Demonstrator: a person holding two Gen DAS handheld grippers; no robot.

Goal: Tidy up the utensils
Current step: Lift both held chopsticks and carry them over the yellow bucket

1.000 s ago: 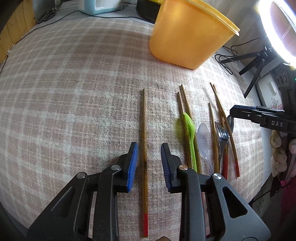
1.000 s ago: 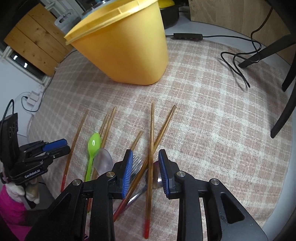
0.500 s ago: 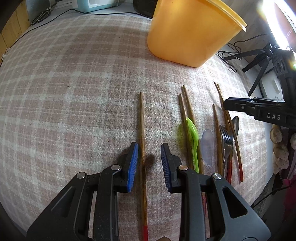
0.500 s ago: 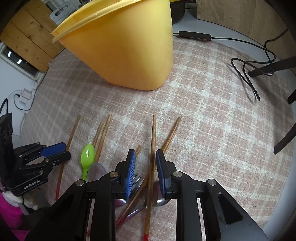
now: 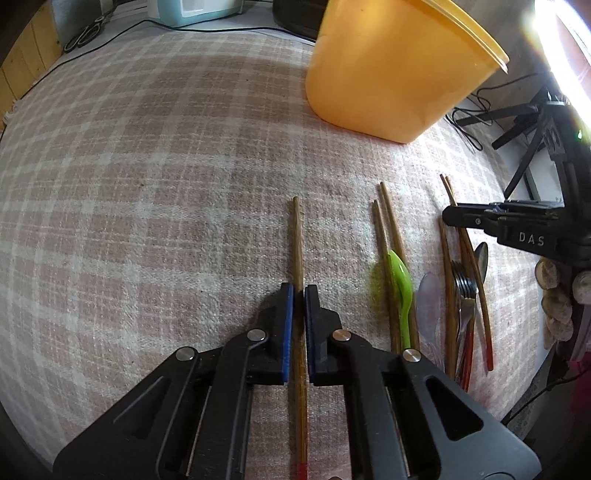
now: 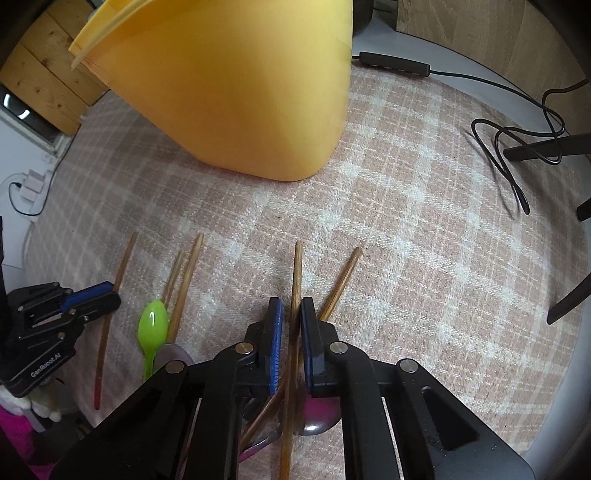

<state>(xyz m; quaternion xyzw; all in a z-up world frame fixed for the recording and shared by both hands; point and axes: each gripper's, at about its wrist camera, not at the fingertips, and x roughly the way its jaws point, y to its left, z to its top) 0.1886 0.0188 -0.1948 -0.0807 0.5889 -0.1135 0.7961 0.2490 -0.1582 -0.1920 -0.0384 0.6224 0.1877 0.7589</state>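
Observation:
A lone wooden chopstick (image 5: 296, 236) with a red end lies on the plaid cloth (image 5: 147, 184). My left gripper (image 5: 298, 291) is shut on it at mid-length. To its right lie more chopsticks, a green spoon (image 5: 400, 280), a clear spoon (image 5: 428, 295) and a fork (image 5: 464, 291). In the right wrist view my right gripper (image 6: 291, 306) is closing its jaws on another chopstick (image 6: 297, 269), with the pads against its sides. A second chopstick (image 6: 343, 277) crosses beneath it. The yellow container (image 6: 240, 92) stands behind.
The yellow container (image 5: 388, 74) is upright at the far side of the cloth. Black cables (image 6: 517, 147) and tripod legs (image 5: 517, 110) lie past the right edge. Scissors (image 5: 83, 35) rest at the far left. The table edge runs close behind the utensils.
Both grippers have closed from part open onto a chopstick each. The right gripper moved forward and down over the crossed chopsticks; the left sank slightly.

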